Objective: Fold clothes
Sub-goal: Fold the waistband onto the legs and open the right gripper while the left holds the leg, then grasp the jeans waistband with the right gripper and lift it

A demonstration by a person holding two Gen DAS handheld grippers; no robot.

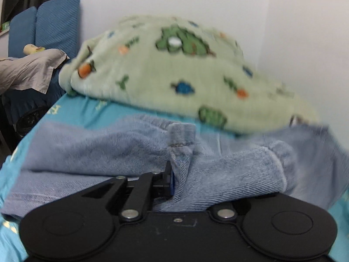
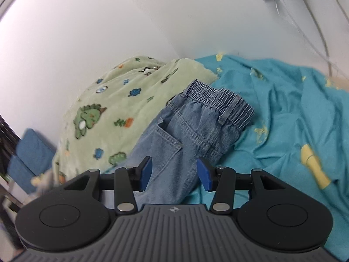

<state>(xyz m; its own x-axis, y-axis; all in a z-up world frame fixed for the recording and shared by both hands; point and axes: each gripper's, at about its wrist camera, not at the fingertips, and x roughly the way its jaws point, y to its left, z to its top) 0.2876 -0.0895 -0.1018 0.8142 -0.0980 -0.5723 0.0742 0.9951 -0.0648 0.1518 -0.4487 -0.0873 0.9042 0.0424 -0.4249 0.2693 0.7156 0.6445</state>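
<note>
A pair of light blue jeans (image 2: 187, 128) lies on the turquoise bed sheet (image 2: 283, 113), its elastic waistband at the far end. My right gripper (image 2: 174, 172) is open, its blue pads on either side of a jeans leg, just above the fabric. In the left wrist view the jeans (image 1: 109, 150) are bunched close to the camera. My left gripper (image 1: 177, 174) is shut on a fold of the jeans hem, which sticks up past its fingers; the right finger is hidden under the cloth.
A pale green dinosaur-print blanket (image 1: 174, 69) is heaped against the white wall behind the jeans; it also shows in the right wrist view (image 2: 113, 109). A blue cushion (image 1: 56, 21) and a grey cloth (image 1: 30, 69) lie off the bed's left side. Cables (image 2: 316, 21) hang at the upper right.
</note>
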